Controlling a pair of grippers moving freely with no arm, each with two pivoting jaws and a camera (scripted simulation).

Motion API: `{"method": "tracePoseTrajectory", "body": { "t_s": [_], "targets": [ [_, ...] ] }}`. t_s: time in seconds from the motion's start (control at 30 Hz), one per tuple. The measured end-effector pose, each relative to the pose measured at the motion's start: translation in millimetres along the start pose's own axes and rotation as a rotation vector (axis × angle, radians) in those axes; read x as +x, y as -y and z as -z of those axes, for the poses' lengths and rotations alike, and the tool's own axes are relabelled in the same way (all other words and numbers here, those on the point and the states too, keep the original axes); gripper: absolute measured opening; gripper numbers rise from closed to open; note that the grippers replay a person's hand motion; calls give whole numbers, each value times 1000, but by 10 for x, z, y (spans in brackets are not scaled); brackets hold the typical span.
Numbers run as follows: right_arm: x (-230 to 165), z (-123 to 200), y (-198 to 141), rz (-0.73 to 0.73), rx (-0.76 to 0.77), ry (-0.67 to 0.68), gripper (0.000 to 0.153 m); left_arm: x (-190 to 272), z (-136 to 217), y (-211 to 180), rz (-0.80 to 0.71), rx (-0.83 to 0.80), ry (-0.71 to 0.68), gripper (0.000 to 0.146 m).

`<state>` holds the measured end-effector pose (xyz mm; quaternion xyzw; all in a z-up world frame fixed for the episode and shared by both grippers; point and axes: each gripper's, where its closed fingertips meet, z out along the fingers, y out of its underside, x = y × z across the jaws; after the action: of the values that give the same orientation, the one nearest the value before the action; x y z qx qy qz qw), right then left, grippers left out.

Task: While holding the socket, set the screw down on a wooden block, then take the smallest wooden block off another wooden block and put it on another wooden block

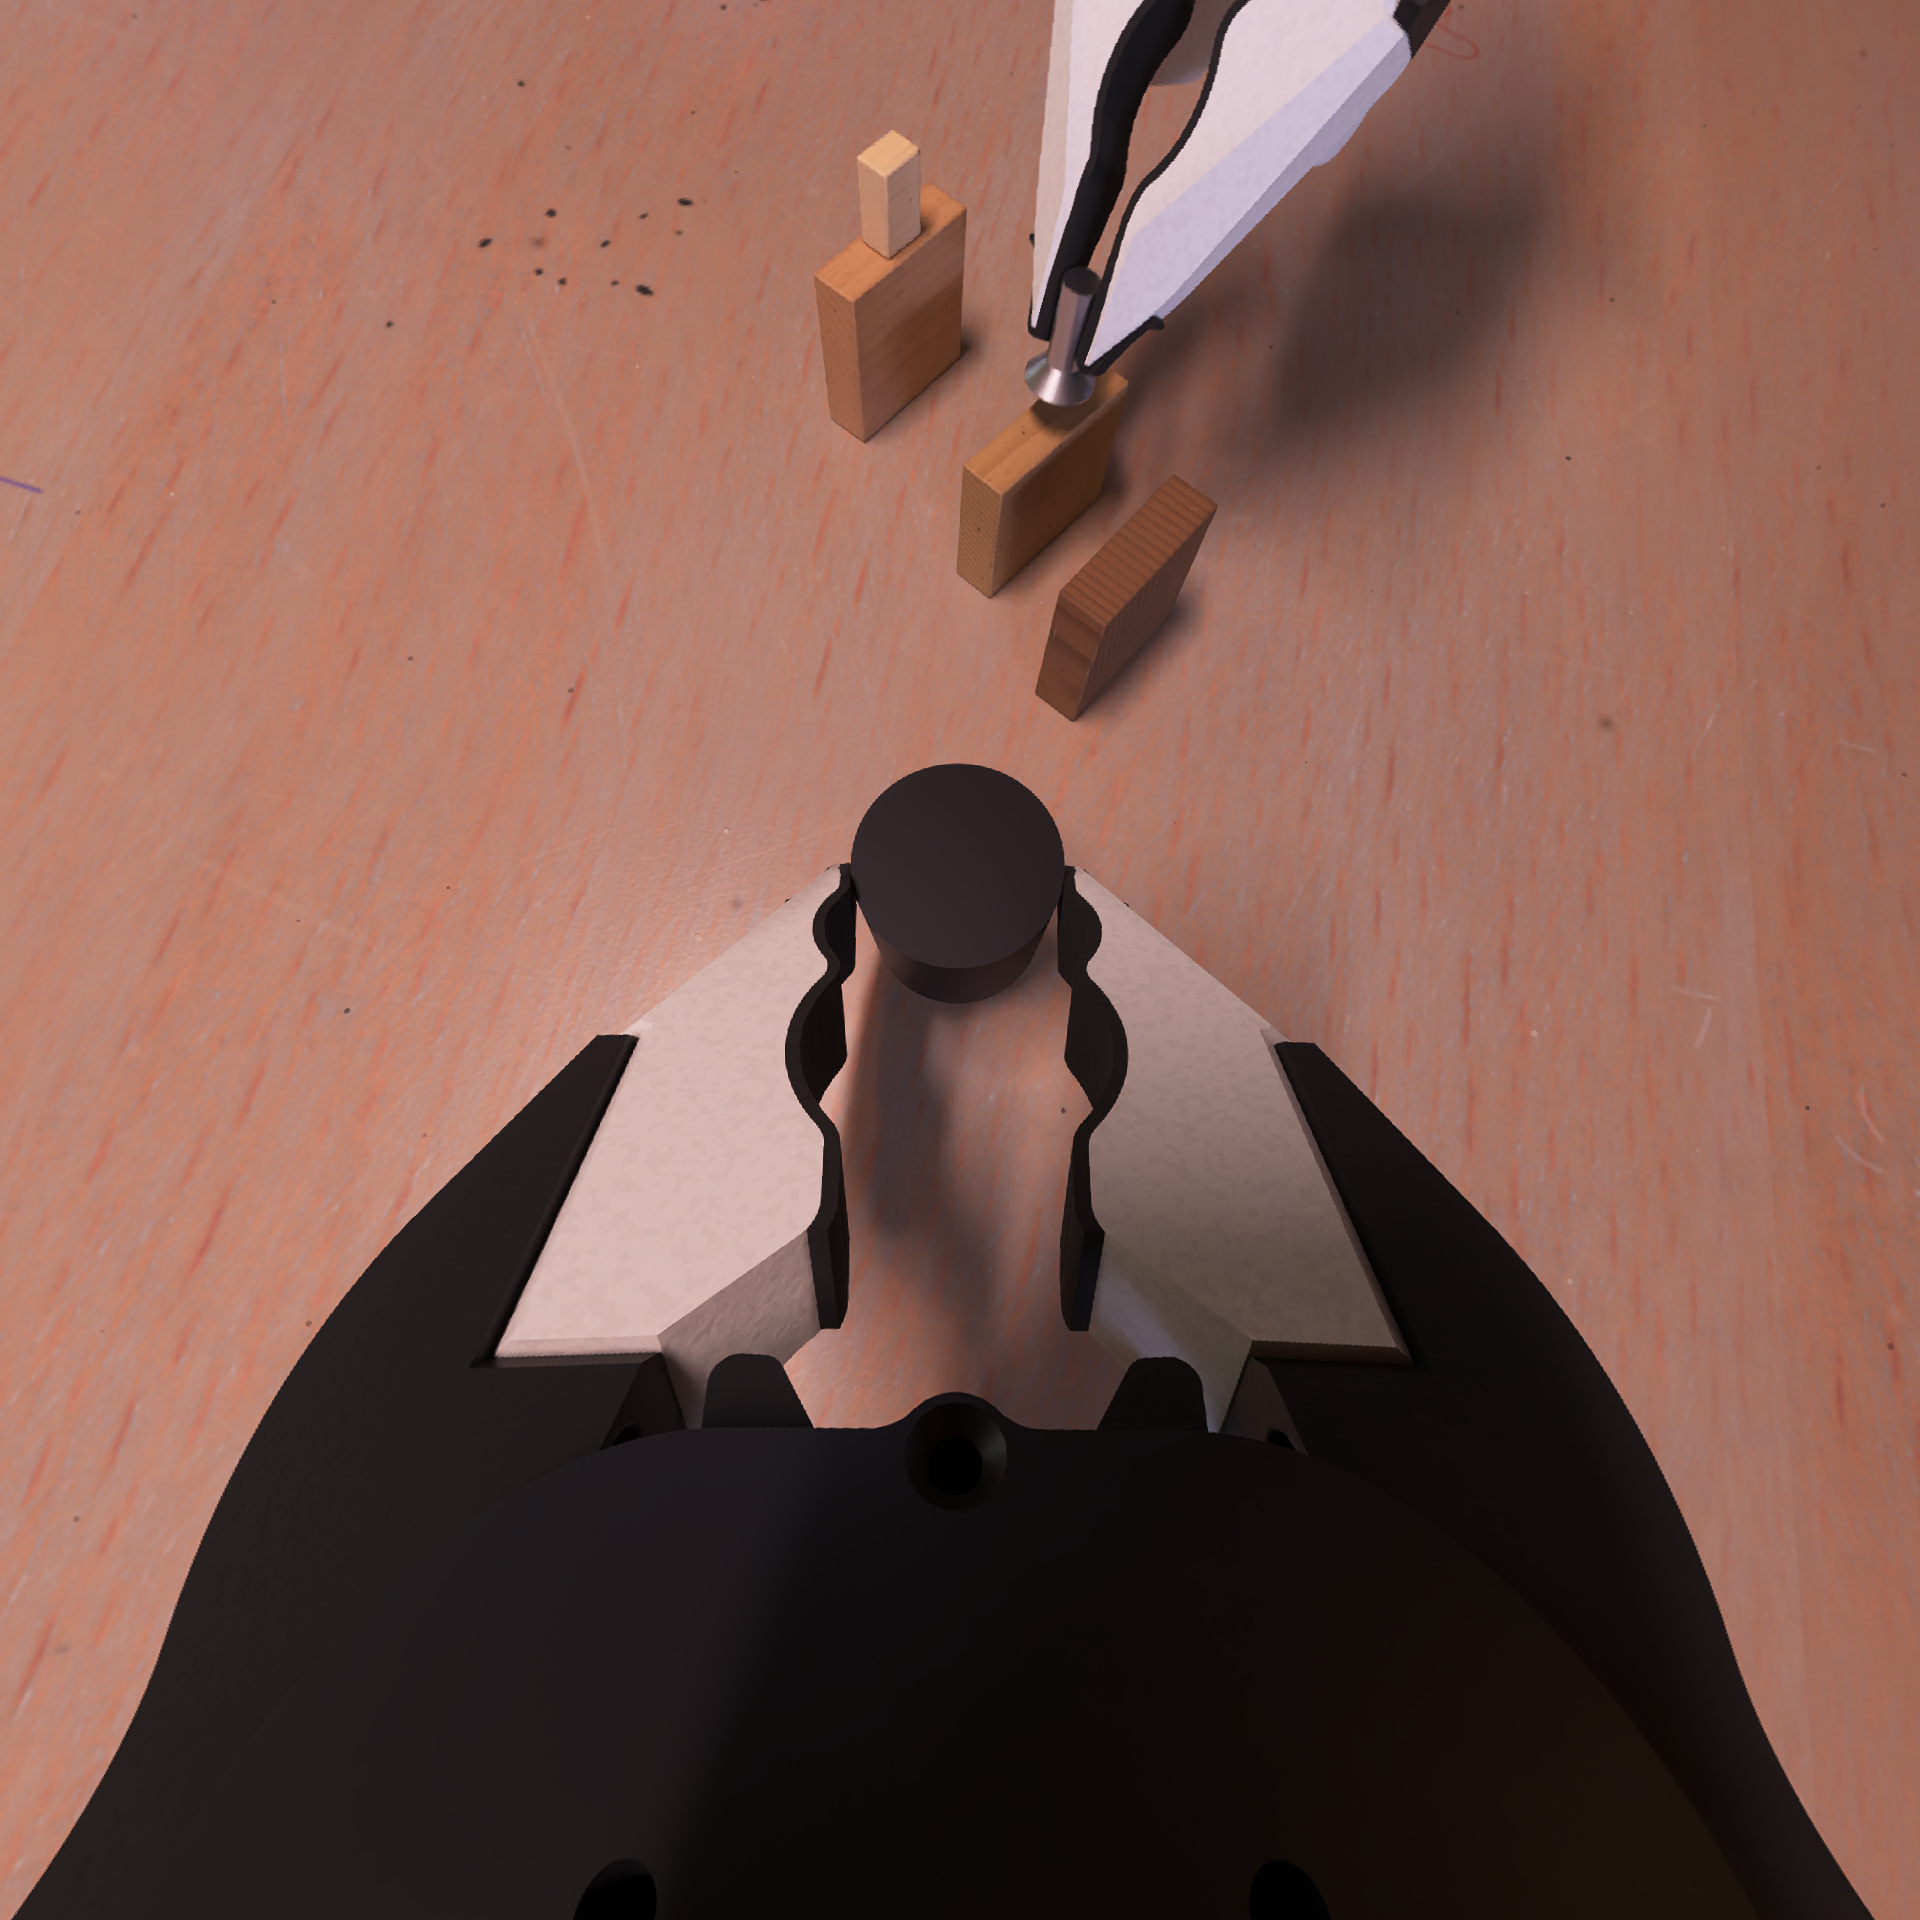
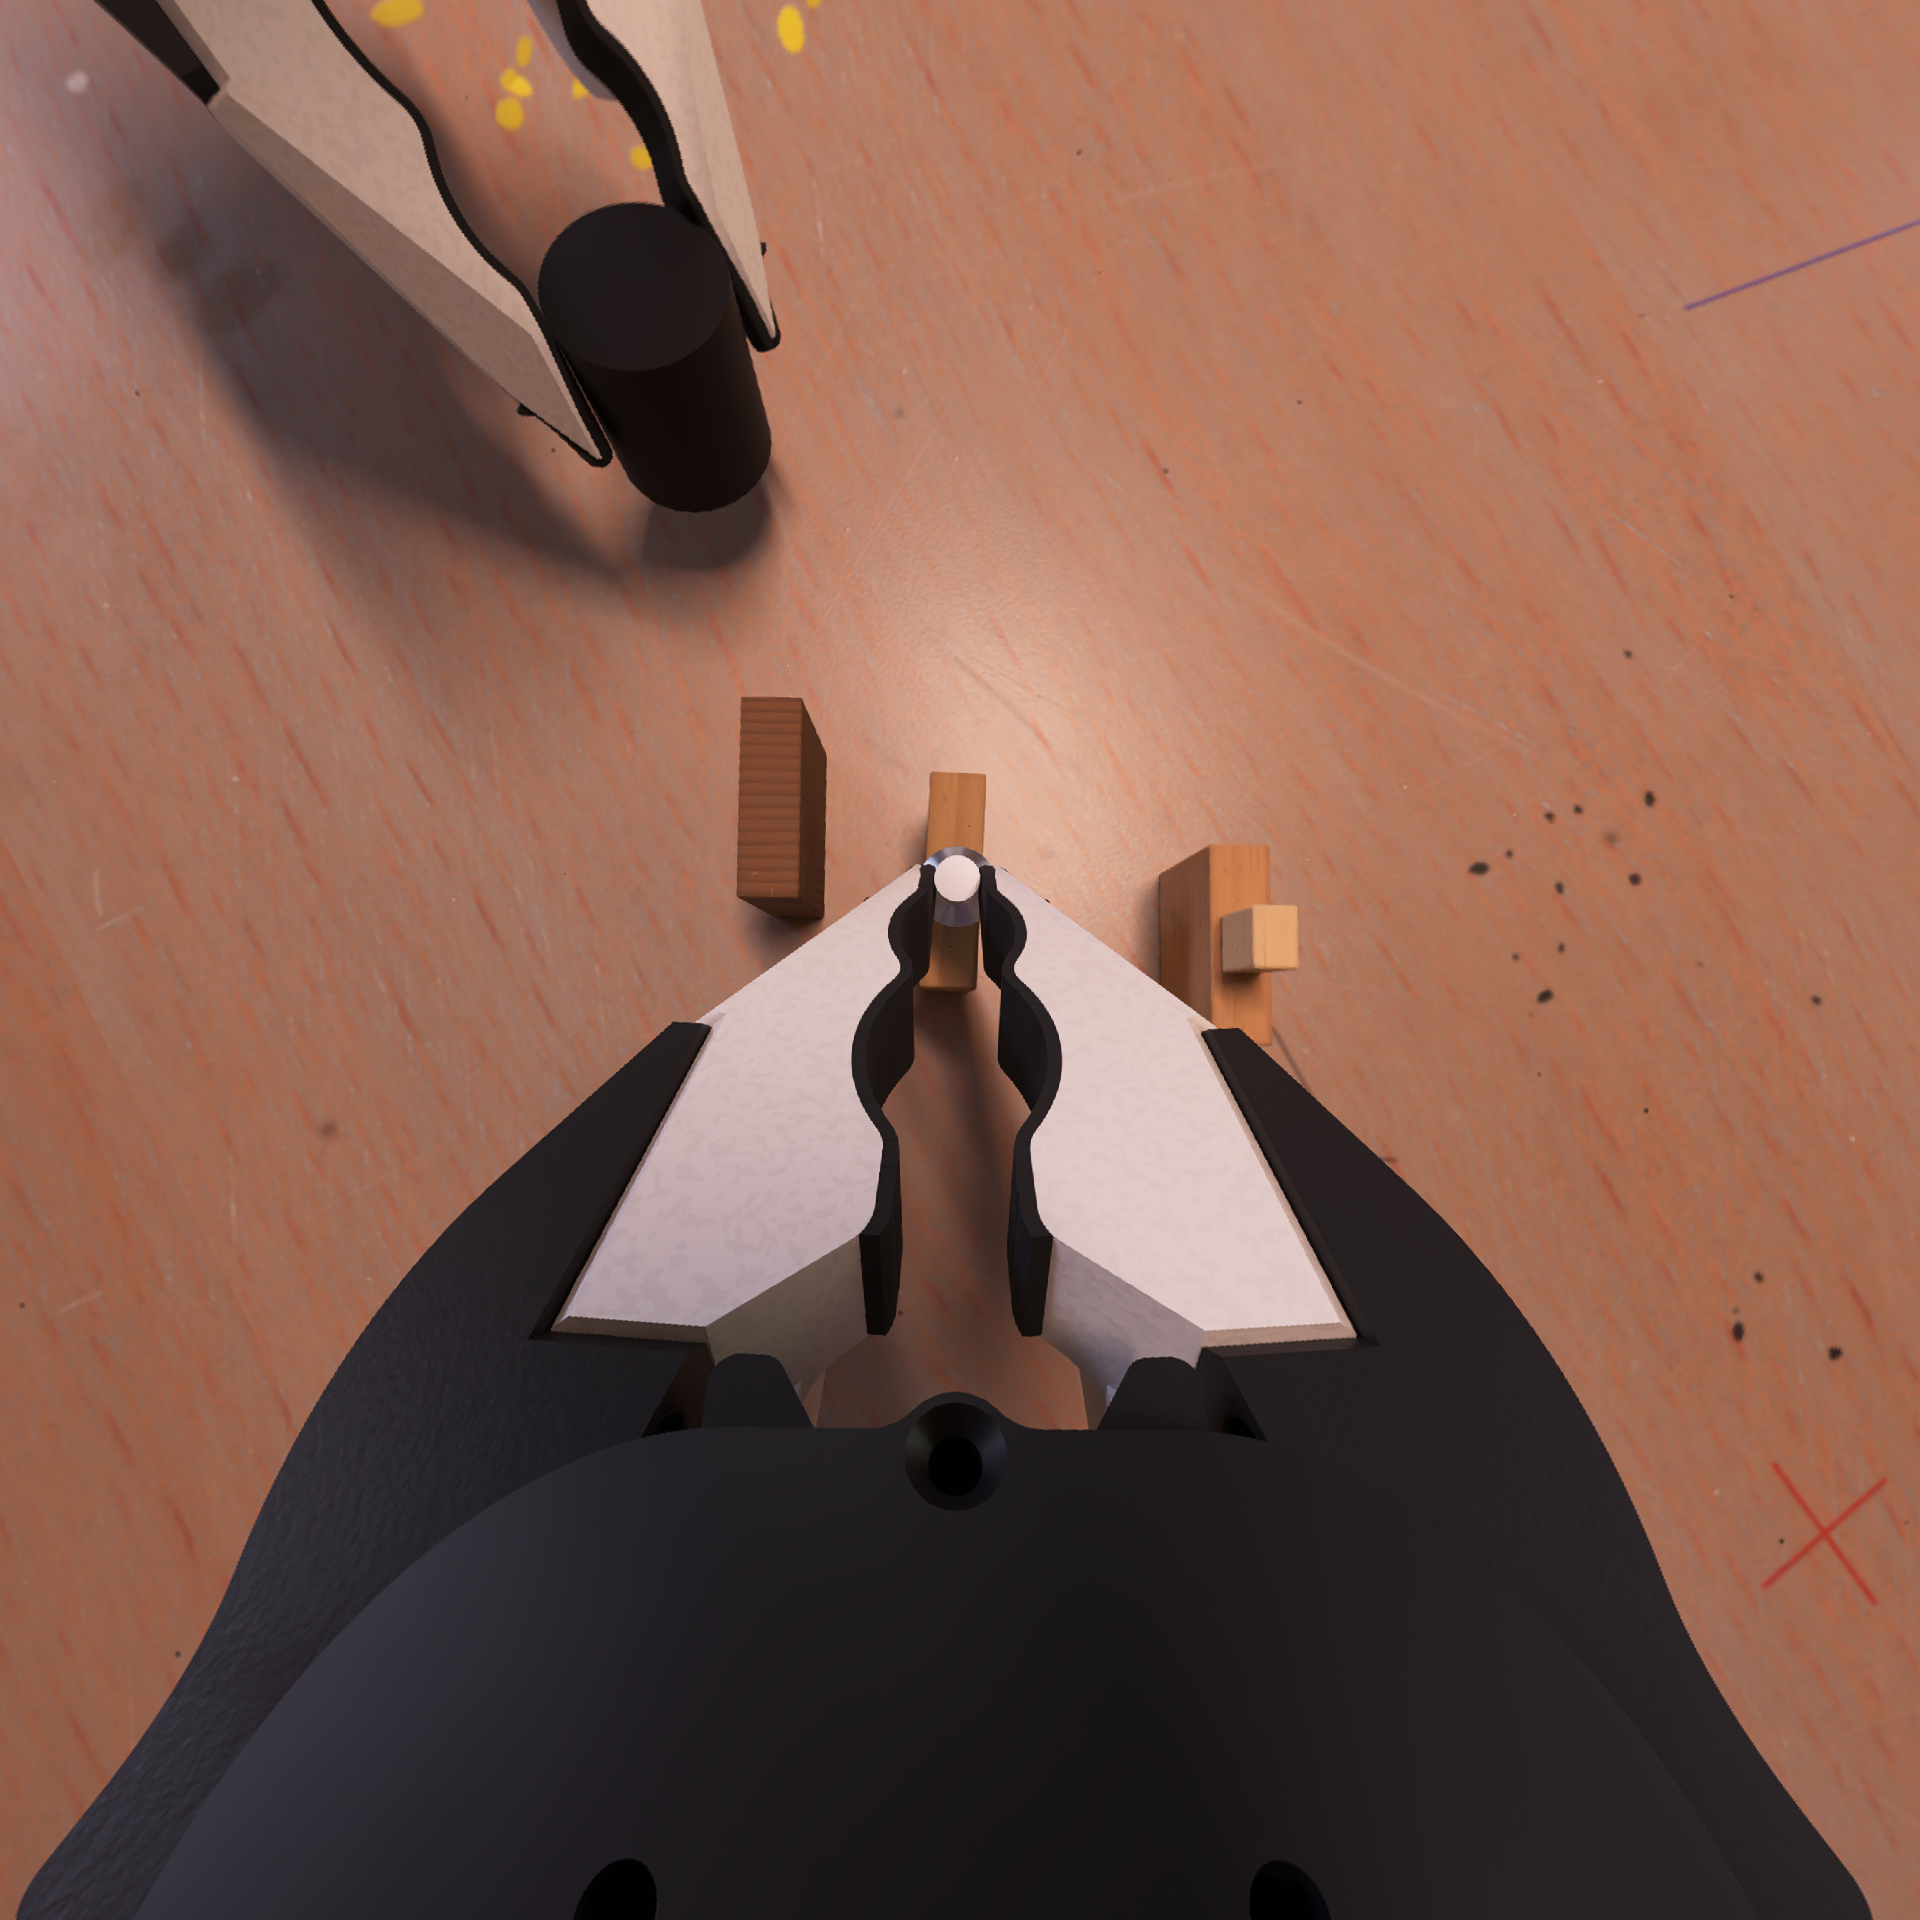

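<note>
Your left tool (image 1: pixel 958 883) grips the socket (image 1: pixel 956 894); your right tool (image 2: pixel 956 878) clamps the screw (image 2: pixel 955 881), frame centre, over the middle block (image 2: pixel 956 816). Release next.

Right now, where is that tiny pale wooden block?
The tiny pale block stands on top of the tall light-brown block, up the left wrist view and left of the right gripper. In the right wrist view it shows at right.

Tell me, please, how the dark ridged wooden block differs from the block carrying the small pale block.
The dark ridged block is reddish brown with striped faces; the block carrying the small pale block is lighter, honey-coloured and smooth. The dark block's top is bare; the other bears the small pale block. Both stand on edge on the table.
</note>
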<state>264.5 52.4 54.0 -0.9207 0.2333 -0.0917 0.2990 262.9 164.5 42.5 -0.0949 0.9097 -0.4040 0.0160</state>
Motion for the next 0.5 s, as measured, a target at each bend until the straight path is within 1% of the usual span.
{"method": "tracePoseTrajectory", "body": {
  "t_s": [0.17, 0.5],
  "targets": [
    [-6, -69, -26, 9, -53, 14, 8, 3, -3, -3, -2, -1, 0, 39],
    [-8, -88, -23, -50, -66, 19, 8, 5, -4, -7, -16, -6, 9, 39]
  ]
}}
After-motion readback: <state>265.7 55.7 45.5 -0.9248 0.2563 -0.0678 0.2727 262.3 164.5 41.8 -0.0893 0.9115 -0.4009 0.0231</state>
